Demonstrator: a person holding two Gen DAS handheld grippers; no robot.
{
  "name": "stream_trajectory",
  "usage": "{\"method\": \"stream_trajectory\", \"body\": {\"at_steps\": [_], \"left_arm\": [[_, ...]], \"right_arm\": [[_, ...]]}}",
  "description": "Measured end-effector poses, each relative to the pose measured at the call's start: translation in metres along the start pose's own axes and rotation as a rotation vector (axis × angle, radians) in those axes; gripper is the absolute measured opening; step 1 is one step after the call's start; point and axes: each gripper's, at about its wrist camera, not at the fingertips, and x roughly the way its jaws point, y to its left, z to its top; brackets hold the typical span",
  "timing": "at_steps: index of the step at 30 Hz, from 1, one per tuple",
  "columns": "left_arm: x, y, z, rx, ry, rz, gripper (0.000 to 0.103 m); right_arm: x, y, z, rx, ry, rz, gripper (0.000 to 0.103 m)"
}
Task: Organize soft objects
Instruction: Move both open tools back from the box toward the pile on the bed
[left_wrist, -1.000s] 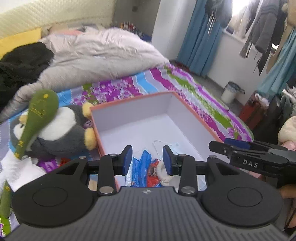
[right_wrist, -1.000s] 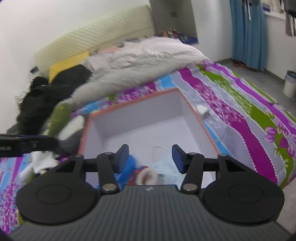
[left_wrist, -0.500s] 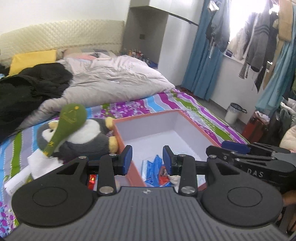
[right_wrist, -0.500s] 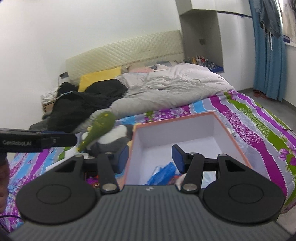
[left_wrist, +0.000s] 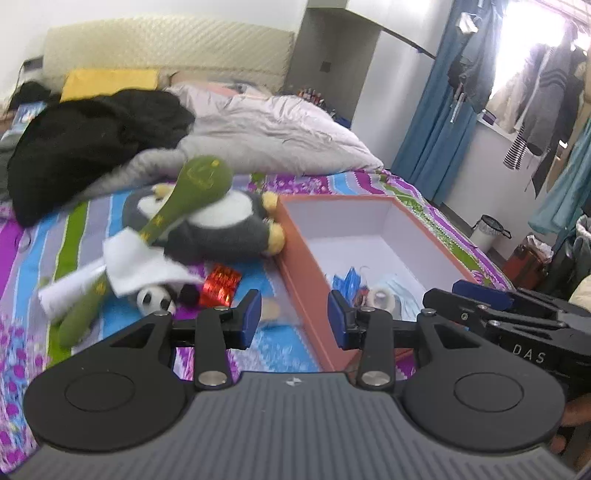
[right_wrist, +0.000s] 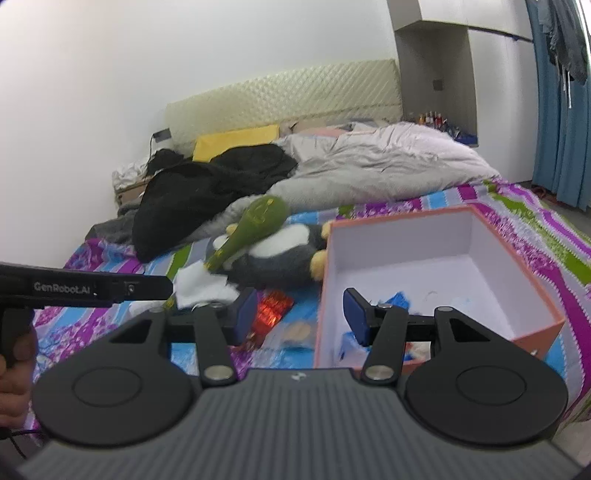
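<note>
While the left gripper hung over the striped bedspread, its jaws were opening with nothing between them, and the right gripper stood parted and empty too. Just left of the orange box lay the penguin plush under a green plush club, with a small panda toy nearer the camera.
</note>
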Motion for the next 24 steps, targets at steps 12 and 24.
{"method": "stream_trajectory", "body": {"at_steps": [12,24], "left_arm": [[0.002,0.03,-0.058,-0.098,0.071,0.054,0.046],[0.005,0.065,-0.11,-0.254,0.127,0.15,0.046]], "right_arm": [[0.006,0.026,-0.04,-0.006,0.123,0.032,0.054],[0.018,0.046,-0.064,-0.023,0.248,0.073,0.054]]}}
